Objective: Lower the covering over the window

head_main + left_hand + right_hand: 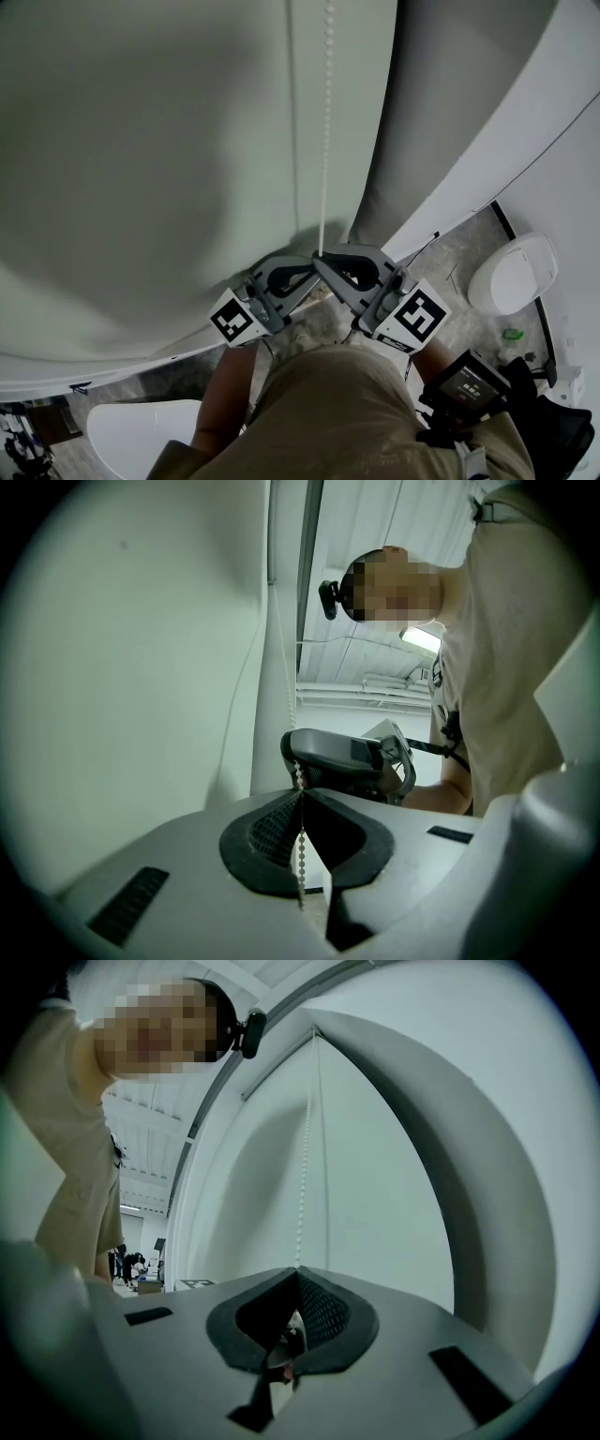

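The bead chain (326, 141) beside the blind (141, 141) is being clamped by the closed left gripper (301, 794) and right gripper (298, 1271)

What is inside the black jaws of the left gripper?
A thin white bead chain is pinched between the shut jaws of the left gripper. It runs up past the pale window covering. Its lower end is hidden under the grey gripper body.

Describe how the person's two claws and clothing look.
The left claw and right claw are light grey plastic frames with black ribbed pads, each carrying a white cube printed with black square markers. The person wears a beige top.
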Demonstrator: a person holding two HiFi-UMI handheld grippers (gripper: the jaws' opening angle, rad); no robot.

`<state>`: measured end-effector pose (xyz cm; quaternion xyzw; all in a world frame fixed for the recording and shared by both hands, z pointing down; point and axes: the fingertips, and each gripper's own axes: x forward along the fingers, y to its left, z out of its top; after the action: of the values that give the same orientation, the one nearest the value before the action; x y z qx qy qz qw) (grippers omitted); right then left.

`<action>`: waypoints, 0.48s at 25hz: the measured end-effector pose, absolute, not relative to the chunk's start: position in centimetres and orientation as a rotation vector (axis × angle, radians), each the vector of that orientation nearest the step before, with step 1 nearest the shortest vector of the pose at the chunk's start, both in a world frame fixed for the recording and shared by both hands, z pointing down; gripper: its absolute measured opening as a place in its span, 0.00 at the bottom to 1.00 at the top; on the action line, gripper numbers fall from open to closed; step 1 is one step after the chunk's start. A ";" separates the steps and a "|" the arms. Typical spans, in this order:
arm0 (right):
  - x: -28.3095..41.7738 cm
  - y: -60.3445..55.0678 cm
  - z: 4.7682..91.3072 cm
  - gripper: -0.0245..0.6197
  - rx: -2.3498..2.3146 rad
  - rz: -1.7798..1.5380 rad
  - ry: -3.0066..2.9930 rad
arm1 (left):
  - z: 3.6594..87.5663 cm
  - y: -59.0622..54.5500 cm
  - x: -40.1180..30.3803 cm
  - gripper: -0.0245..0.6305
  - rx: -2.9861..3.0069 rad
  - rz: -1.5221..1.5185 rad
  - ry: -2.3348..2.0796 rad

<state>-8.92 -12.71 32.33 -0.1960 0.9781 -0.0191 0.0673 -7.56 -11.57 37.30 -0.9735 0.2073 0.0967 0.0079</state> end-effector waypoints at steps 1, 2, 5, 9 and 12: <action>-8.9 -12.9 32.6 0.05 -0.593 -0.079 2.945 | 37.4 -11.5 -7.7 0.07 -3.060 0.313 0.630; -8.7 -13.1 32.7 0.05 -0.596 -0.096 2.935 | 37.3 -11.2 -8.0 0.07 -3.076 0.346 0.604; -8.0 -13.7 33.3 0.05 -0.607 -0.125 2.915 | 35.2 -10.6 -9.2 0.26 -3.072 0.555 0.548; -9.0 -13.2 36.1 0.05 -0.590 -0.173 2.953 | 31.2 -11.3 -9.0 0.26 -2.992 0.615 0.600; -9.9 -12.7 36.4 0.05 -0.568 -0.188 2.965 | 30.2 -13.1 -7.9 0.23 -2.945 0.486 0.704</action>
<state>-9.91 -12.72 36.37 -0.1874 0.9786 -0.0621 0.0586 -7.91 -13.08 30.23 -0.9596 0.2294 0.1585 0.0374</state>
